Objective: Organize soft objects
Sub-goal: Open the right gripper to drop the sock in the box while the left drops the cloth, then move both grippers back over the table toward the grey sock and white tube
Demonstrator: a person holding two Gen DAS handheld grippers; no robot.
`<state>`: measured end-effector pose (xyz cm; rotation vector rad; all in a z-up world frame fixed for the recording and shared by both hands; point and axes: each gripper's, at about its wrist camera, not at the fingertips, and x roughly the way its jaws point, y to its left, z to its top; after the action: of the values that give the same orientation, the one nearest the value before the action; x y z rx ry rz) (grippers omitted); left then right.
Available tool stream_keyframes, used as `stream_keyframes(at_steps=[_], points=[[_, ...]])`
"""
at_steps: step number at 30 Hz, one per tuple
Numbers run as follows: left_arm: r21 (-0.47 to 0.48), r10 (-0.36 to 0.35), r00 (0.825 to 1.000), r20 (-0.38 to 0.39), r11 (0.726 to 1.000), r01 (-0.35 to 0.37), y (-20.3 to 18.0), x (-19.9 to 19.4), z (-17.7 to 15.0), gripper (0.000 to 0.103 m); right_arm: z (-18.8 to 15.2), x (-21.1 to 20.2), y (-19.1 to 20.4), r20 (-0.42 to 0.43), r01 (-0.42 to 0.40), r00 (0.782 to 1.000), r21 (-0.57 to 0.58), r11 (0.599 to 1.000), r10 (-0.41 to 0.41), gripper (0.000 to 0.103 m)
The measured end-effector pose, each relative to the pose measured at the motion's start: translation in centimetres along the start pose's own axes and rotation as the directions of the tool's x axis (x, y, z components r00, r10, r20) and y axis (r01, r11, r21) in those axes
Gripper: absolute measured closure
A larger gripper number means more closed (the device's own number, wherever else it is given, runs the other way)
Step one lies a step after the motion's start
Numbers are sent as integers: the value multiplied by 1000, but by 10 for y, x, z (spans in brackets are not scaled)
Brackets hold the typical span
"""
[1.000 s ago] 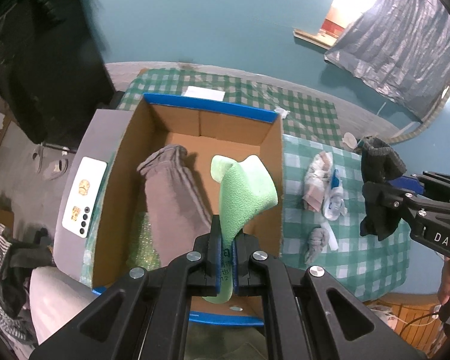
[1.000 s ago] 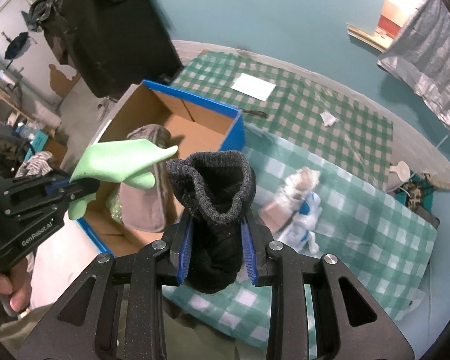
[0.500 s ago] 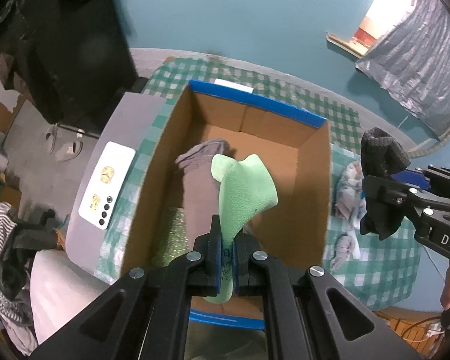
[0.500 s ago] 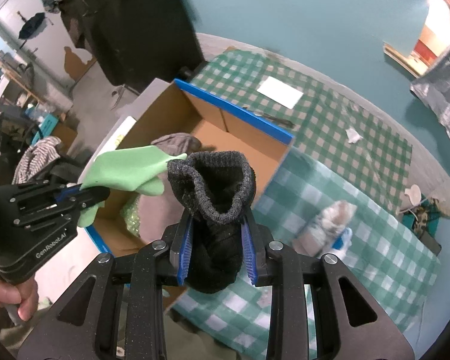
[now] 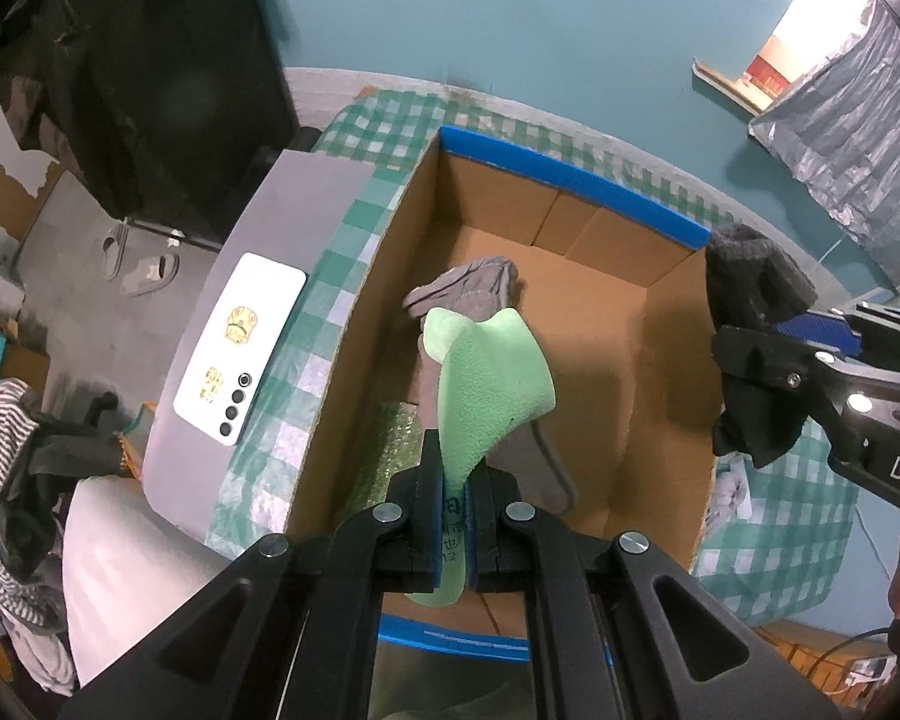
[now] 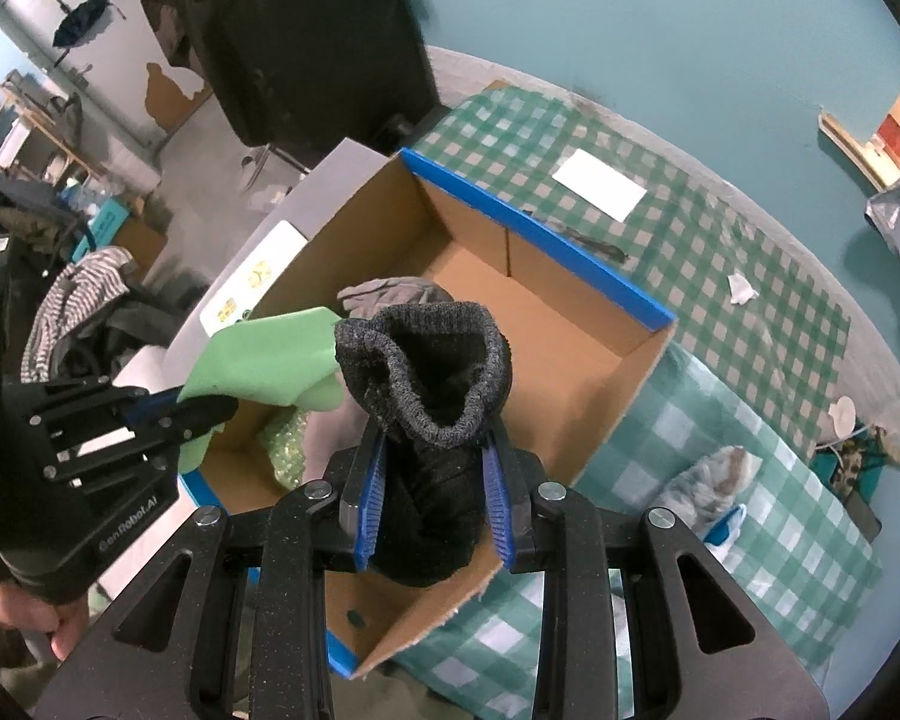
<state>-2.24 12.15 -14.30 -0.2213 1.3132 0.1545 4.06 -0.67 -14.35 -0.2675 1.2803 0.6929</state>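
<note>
My left gripper (image 5: pixel 455 480) is shut on a light green foam-like cloth (image 5: pixel 491 378), held above the open cardboard box (image 5: pixel 570 180). My right gripper (image 6: pixel 435 468) is shut on a black knitted sock (image 6: pixel 432 372), cuff up, over the box's near right corner. In the left wrist view the right gripper (image 5: pixel 750 360) with the black sock (image 5: pixel 750 282) hangs at the box's right wall. In the right wrist view the left gripper (image 6: pixel 204 411) and green cloth (image 6: pixel 270 360) are at the left. A grey sock (image 5: pixel 474 288) and green bubble wrap (image 5: pixel 390 450) lie inside the box.
The box (image 6: pixel 570 252) with a blue-taped rim stands on a green checked tablecloth (image 6: pixel 720 228). Light-coloured socks (image 6: pixel 708 480) lie on the cloth right of the box. A white phone (image 5: pixel 240 348) rests on a grey board left of the box. A white paper (image 6: pixel 600 183) lies behind.
Both grippers have shifted left over the box with their loads still held. The right gripper with the black sock came from above the tablecloth to the box's right side.
</note>
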Motion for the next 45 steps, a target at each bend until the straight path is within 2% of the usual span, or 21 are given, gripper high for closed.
stream_keyframes(at_steps=[4, 6, 9, 14, 22, 33, 45], points=[[9, 19, 1000, -21, 1000, -19, -1, 4, 1, 92, 2, 3, 3, -3, 5, 1000, -1, 1000, -5, 74], [1, 31, 999, -45, 1000, -31, 0, 7, 1, 75, 4, 6, 4, -7, 19, 1000, 1, 1000, -19, 72], [-1, 47, 998, -43, 999, -47, 2, 8, 0, 62, 6, 9, 8, -18, 44, 999, -11, 999, -44, 69], [9, 57, 998, -39, 998, -56, 1, 6, 0, 52, 5, 9, 10, -18, 50, 999, -21, 999, -51, 50], [10, 52, 998, -38, 999, -51, -3, 5, 0, 51, 0, 2, 2, -5, 53, 999, 12, 999, -53, 40], [37, 42, 998, -42, 998, -41, -21, 2, -4, 51, -17, -9, -9, 1, 61, 998, 50, 997, -61, 40], [99, 26, 998, -50, 995, -21, -60, 3, -11, 51, -50, -24, -46, -4, 83, 997, 144, 986, -83, 40]])
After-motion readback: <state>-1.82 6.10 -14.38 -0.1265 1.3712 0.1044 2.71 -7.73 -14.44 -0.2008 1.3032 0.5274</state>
